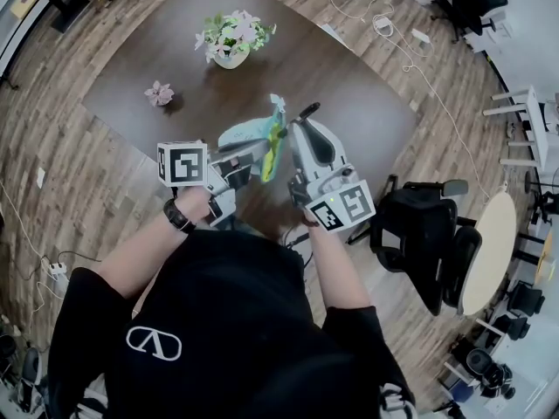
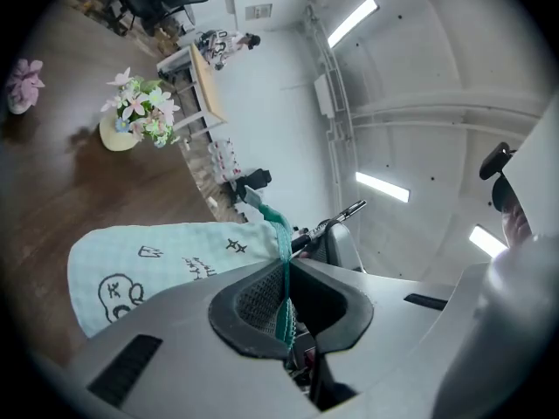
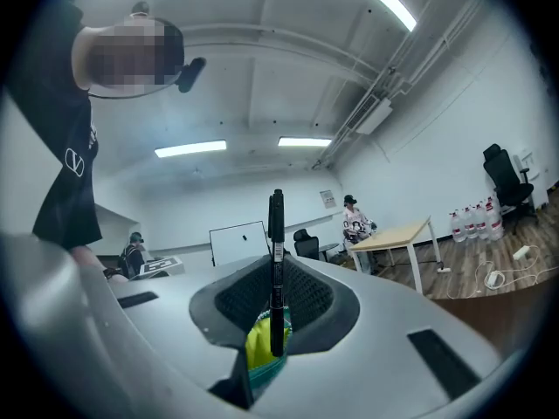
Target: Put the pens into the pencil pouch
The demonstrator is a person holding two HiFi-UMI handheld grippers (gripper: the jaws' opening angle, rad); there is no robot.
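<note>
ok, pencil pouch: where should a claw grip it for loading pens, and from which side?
By one lip of the mouth, on the teal zipper tape, coming in from the open end, as the left claw has it. The pencil pouch is limp fabric; pinching one lip probably leaves the mouth free for the black pen.

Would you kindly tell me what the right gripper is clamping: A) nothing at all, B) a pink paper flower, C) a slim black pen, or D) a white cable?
C: in the right gripper view, the right gripper has its jaws closed on the slim black pen, which stands upright between the pads.
</note>
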